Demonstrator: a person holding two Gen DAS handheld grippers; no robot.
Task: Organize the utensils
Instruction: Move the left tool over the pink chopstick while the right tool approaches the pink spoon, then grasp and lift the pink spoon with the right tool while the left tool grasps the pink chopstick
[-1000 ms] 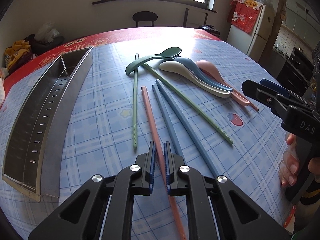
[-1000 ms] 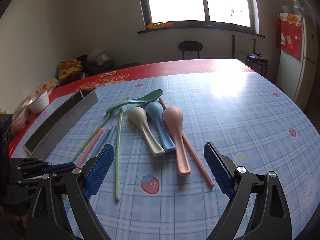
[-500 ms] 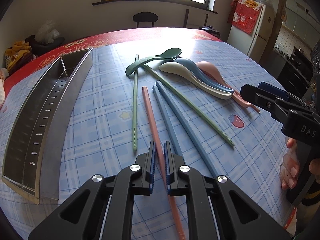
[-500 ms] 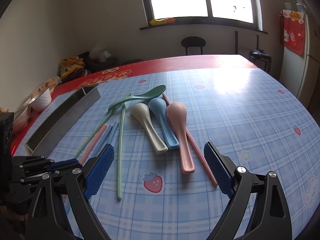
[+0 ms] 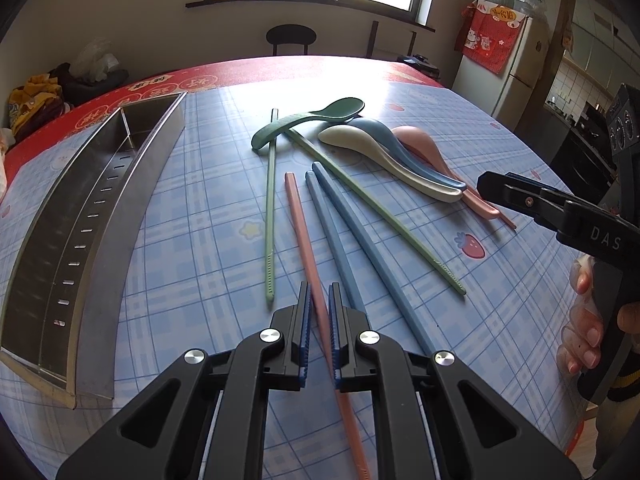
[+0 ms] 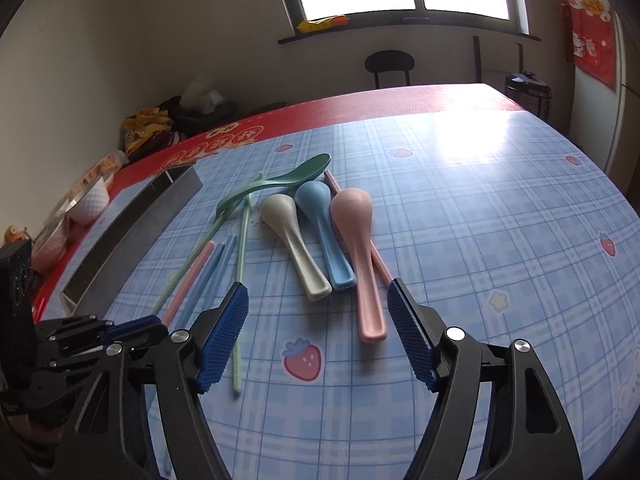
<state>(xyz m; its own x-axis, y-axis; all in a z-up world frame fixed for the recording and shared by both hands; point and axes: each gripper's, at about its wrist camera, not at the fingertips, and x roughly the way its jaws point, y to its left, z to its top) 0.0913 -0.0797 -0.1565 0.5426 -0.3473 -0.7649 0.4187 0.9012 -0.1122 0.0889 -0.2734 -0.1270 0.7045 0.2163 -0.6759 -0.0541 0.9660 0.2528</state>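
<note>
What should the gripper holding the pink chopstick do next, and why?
Probably lift it and carry it left to the metal tray. The left gripper is shut on the pink chopstick, which lies on the table, and the tray looks empty. The right gripper, its jaws just closing, straddles the pink spoon without gripping.

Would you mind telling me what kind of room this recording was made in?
Most likely a home kitchen or dining area: a table under a plaid tablecloth holds spoons and chopsticks, a white fridge stands in the corner, and tiled kitchen counters show beyond it.
</note>
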